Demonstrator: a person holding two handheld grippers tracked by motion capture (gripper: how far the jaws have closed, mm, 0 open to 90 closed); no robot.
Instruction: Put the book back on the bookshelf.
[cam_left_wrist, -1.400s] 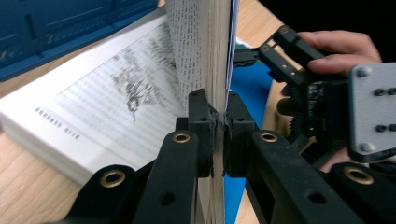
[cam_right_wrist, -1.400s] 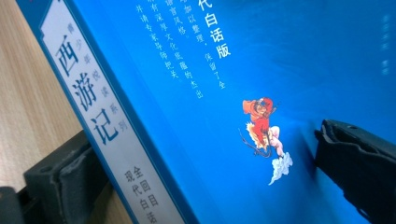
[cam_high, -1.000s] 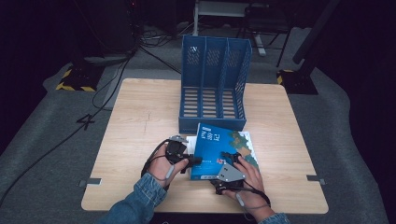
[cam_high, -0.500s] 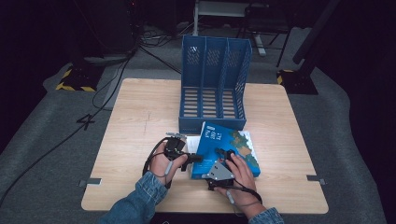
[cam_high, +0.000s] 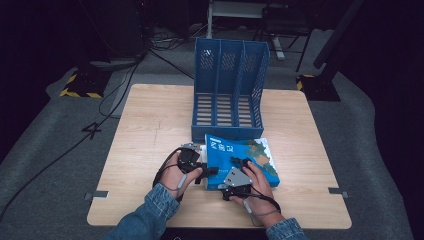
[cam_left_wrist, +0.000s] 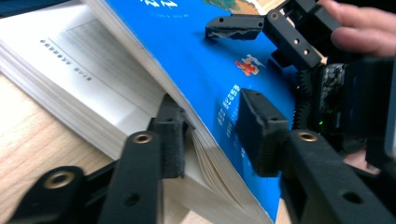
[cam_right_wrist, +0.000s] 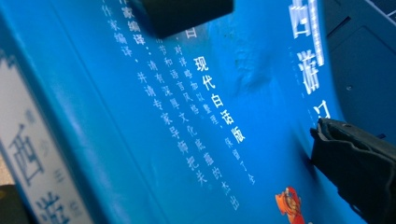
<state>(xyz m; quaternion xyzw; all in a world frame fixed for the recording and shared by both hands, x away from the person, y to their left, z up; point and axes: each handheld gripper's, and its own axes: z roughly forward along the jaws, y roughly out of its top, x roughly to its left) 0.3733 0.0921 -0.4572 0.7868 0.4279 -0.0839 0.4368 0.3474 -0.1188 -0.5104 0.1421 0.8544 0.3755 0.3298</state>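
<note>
Your left tongs, at the near half of the tabletop, are sitting at the left edge of the blue book, and their jaws have just been opening. In the left gripper view one pad is tucked under the lifted cover against the fanned page edges while the other is standing off the cover with a gap, so they are bracketing the book's edge rather than pinching it. Compared with a second ago, the book is lying in much the same spot and your hands have barely shifted; what is changing is the grip, and that suggests you are resetting your hold on the cover before lifting.

Your right tongs are resting over the near part of the cover, with your hand behind them. In the left gripper view their jaws are spread, one pad lying on the cover; in the right gripper view the pads are framing the blue cover well apart, though that view is too close to tell whether either is pressing.

The book is thick, with a glossy blue cover, white lettering, a map-like picture toward its right side and pale page edges. It is lying flat in the middle of the near half, its far edge just in front of the blue file rack, which is standing upright with its slots toward you.
</note>
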